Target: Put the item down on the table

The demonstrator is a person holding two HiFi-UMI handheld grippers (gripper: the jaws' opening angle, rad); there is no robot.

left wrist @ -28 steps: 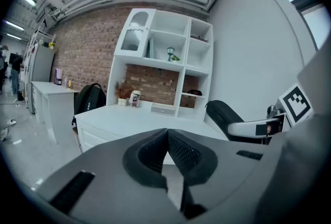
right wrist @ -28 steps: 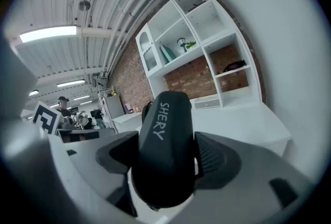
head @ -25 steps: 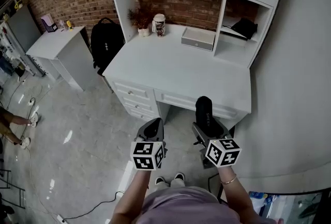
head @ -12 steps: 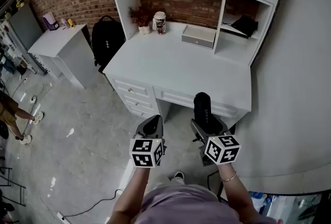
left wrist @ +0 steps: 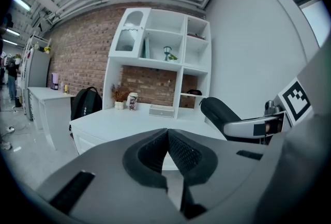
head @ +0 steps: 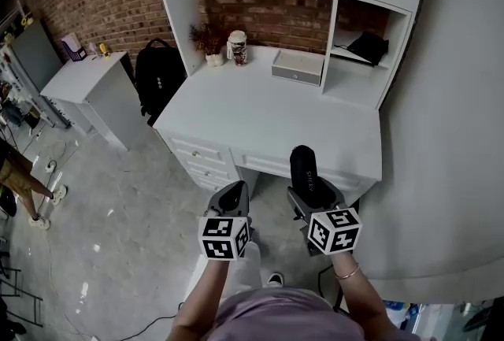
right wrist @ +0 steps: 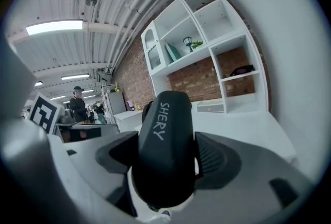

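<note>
A long black case (head: 305, 171) with white lettering sticks out forward from my right gripper (head: 313, 191), whose jaws are shut on it; in the right gripper view the black case (right wrist: 165, 140) fills the middle. It hangs in the air just short of the front edge of the white desk (head: 268, 115). My left gripper (head: 232, 196) floats beside it to the left, shut with nothing in it; its pads (left wrist: 178, 153) meet in the left gripper view, where the black case (left wrist: 222, 113) shows at the right.
On the desk's back stand a white box (head: 298, 66), a patterned cup (head: 237, 47) and dried flowers (head: 209, 38). Shelves rise above it. A black backpack (head: 157, 78) leans at the desk's left, next to a small white table (head: 83, 75). A person's legs (head: 24, 178) are at far left.
Both grippers and the head have drifted a little forward toward the desk; the black case now reaches its front edge. The person at far left has walked on.
</note>
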